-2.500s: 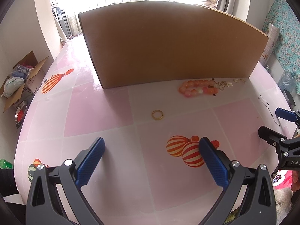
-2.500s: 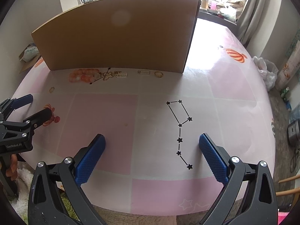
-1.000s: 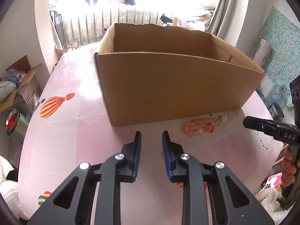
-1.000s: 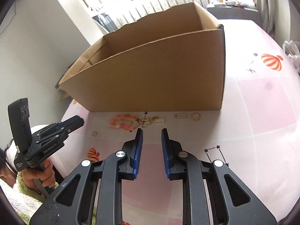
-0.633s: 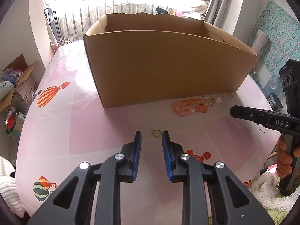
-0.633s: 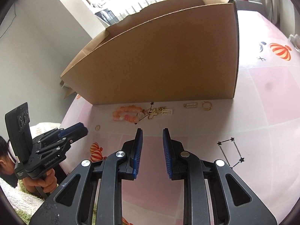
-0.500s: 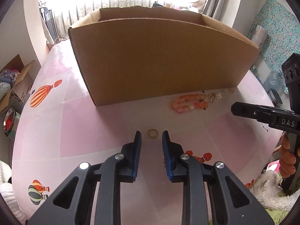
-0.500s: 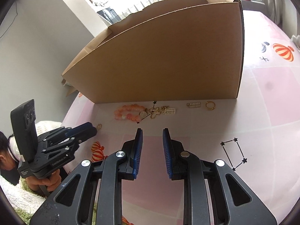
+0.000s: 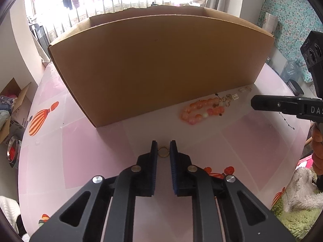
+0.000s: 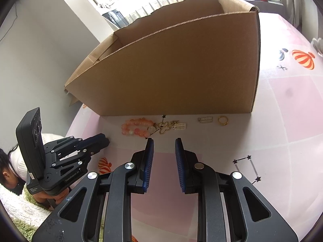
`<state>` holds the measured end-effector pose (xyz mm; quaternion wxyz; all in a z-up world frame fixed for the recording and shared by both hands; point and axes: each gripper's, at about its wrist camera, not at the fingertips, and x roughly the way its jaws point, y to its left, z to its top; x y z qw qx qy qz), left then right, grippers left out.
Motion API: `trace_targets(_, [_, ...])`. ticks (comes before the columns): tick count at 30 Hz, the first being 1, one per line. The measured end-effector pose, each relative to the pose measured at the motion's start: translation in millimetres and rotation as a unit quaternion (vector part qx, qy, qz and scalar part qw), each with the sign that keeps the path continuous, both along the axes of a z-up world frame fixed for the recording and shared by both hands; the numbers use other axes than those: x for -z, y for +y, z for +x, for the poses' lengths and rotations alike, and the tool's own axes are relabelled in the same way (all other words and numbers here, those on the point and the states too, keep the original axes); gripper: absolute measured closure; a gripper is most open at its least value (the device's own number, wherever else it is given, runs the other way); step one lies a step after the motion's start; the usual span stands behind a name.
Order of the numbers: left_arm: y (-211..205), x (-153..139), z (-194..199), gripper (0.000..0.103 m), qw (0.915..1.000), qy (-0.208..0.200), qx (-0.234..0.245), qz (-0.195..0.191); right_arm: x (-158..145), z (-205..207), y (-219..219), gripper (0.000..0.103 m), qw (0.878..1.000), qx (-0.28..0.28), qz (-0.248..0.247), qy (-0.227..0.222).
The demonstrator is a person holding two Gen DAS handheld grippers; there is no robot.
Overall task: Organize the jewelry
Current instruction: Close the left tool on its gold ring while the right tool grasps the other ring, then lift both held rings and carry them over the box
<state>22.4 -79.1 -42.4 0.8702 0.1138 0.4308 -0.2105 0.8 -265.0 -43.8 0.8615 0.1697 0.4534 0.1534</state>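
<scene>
Left gripper jaws closing around small gold ring on pink table; right gripper jaws slightly apart, empty, near brown cardboard box

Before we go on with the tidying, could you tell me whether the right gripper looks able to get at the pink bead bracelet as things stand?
Probably yes. The pink bead bracelet lies in the open on the table, just beyond the right gripper, whose narrow jaws hold nothing. The cardboard box stands behind it, not in the way.
</scene>
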Motion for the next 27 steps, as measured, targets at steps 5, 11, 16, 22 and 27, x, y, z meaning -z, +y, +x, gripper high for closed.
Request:
trace_targets(5, [-0.9,0.3,-0.2,0.091,1.0,-0.003,-0.003,-0.002,-7.6,-1.2,-5.6,0.081,0.999,0.024,-0.039,-0.012])
trace_targets(11, [0.2,0.7,-3.6,0.091,1.0,-0.006,-0.002,0.002,-4.8,4.2,-12.4,0.081,0.993,0.057,-0.102,-0.008])
trace_targets(16, [0.9,0.7,-4.2,0.091,1.0,-0.006,0.003,0.004,-3.3,13.6,-7.1,0.082,0.987,0.057,-0.147,-0.017])
trace_targets(22, [-2.7,0.3,-3.7,0.091,1.0,-0.005,0.003,0.006,7.7,25.7,0.5,0.087,0.983,0.044,-0.177,-0.002])
trace_targets(27, [-3.6,0.2,-3.6,0.091,1.0,-0.006,0.002,0.005,10.8,27.8,6.4,0.093,0.98,0.049,-0.192,-0.006])
